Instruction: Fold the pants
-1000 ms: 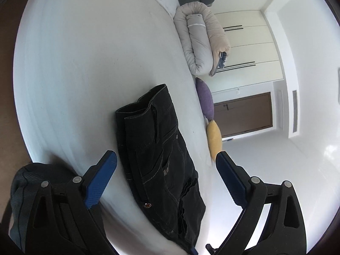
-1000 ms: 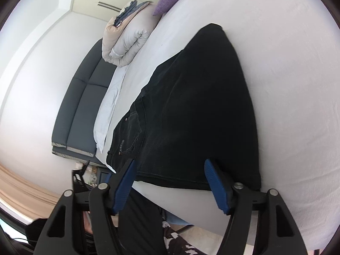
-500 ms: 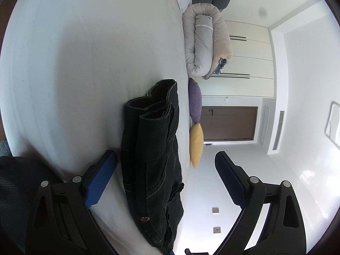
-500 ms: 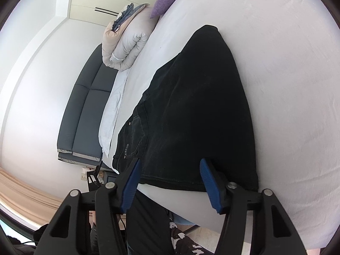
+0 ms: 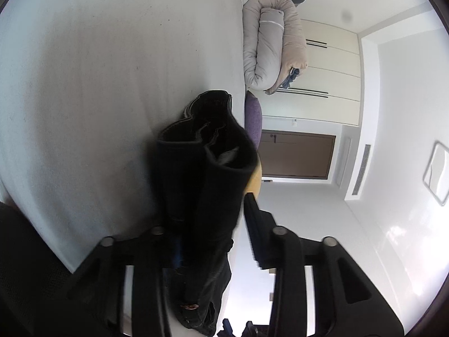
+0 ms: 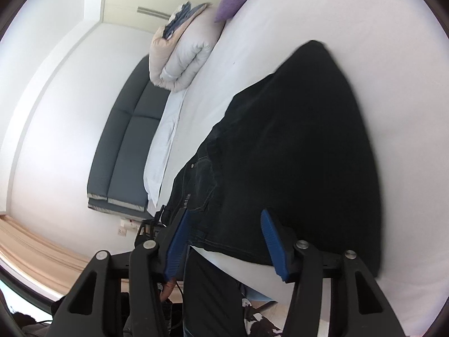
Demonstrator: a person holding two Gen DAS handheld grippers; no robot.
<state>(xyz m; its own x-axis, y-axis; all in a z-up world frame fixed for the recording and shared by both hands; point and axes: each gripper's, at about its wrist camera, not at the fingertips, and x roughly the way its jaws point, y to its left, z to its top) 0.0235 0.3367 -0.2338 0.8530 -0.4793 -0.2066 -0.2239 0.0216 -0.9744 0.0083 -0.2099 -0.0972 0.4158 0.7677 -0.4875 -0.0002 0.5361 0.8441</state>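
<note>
Black denim pants (image 6: 294,146) lie folded lengthwise on the white bed (image 6: 364,22). In the left wrist view the waistband end (image 5: 204,151) stands bunched up between my left gripper's fingers. The left gripper (image 5: 213,233) has closed in on this waistband end; its left pad is hidden behind the cloth. The right gripper (image 6: 224,241) is open, its blue pads (image 6: 270,241) straddling the near hem of the pants at the bed's edge.
A rolled grey and beige duvet (image 5: 269,45) lies at the head of the bed, with a purple cushion (image 5: 252,115) and a yellow cushion (image 5: 254,179) beside it. A dark sofa (image 6: 126,154) stands along the wall. A brown door (image 5: 297,154) is beyond.
My left gripper moved forward onto the waistband and closed around it; the cloth now bunches between its fingers. My right gripper narrowed a little and edged closer to the hem.
</note>
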